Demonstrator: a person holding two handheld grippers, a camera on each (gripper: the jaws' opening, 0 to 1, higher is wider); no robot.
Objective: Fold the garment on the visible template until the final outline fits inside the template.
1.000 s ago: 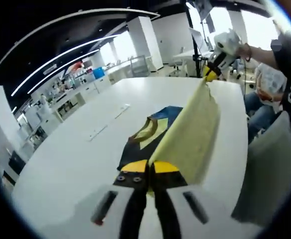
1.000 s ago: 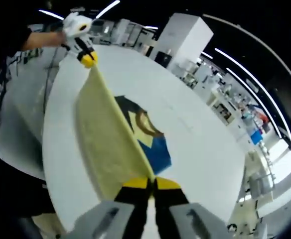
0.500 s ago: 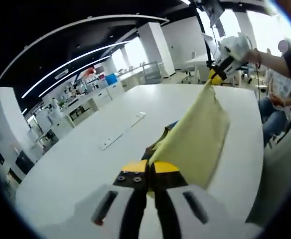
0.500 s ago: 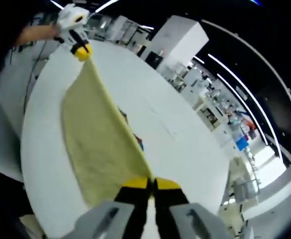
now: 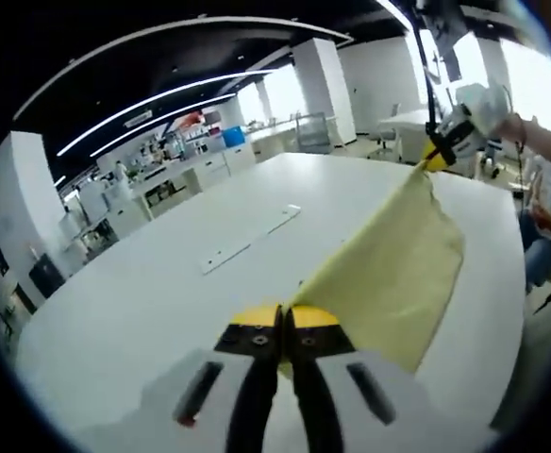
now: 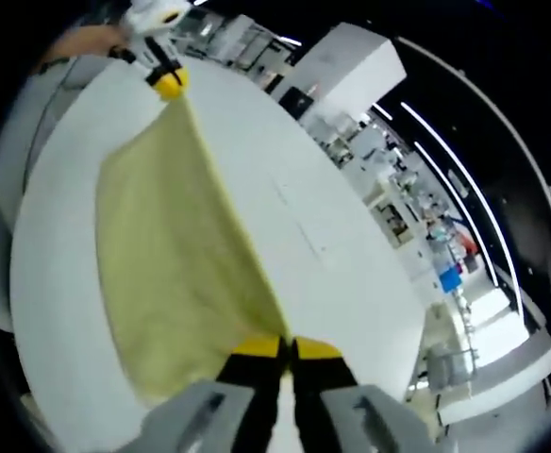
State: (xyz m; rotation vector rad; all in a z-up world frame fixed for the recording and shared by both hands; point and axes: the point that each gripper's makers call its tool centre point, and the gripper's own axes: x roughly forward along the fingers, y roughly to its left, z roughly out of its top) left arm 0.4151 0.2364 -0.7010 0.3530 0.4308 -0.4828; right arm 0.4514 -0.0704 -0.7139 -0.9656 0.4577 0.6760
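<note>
A pale yellow garment hangs stretched in the air between the two grippers, above the white table. My left gripper is shut on one corner of it at the bottom of the left gripper view. The right gripper pinches the far corner at upper right. In the right gripper view, my right gripper is shut on the garment, which runs up to the left gripper at the top left. The hanging cloth hides the template on the table.
A thin flat white strip lies on the table beyond the cloth. A person's hand holds the right gripper near the table's right edge. Lab benches and pillars stand far behind. The table's edge runs close below the garment.
Both grippers have lifted and the garment is spread wider. The dark, blue and yellow template seen under the cloth a second ago is now hidden behind it.
</note>
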